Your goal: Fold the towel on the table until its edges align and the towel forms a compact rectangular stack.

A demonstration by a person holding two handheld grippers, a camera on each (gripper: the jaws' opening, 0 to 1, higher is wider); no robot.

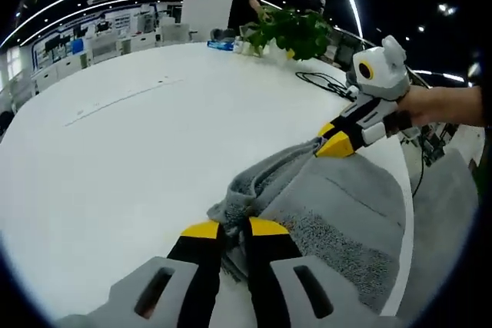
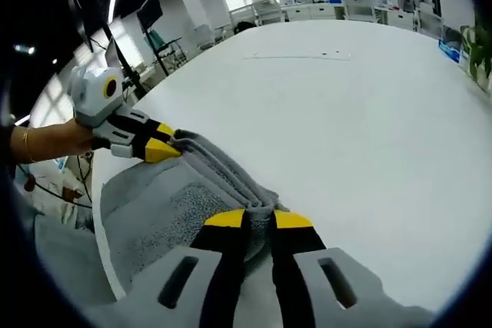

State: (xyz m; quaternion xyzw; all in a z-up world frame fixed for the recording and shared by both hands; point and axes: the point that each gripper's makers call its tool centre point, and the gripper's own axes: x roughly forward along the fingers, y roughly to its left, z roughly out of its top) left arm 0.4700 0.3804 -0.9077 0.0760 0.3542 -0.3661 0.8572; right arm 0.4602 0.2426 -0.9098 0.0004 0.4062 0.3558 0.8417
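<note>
A grey towel lies at the near edge of the white table, its folded edge bunched into ridges. My left gripper is shut on one corner of that fold. My right gripper comes in from the right, held by a hand, and is shut on the other corner of the fold. In the right gripper view the towel hangs over the table edge, my right gripper pinches the near corner, and the left gripper pinches the far one.
A leafy green plant and a black cable sit at the table's far side, with a person standing behind. The broad table top stretches beyond the towel. Desks and screens fill the room behind.
</note>
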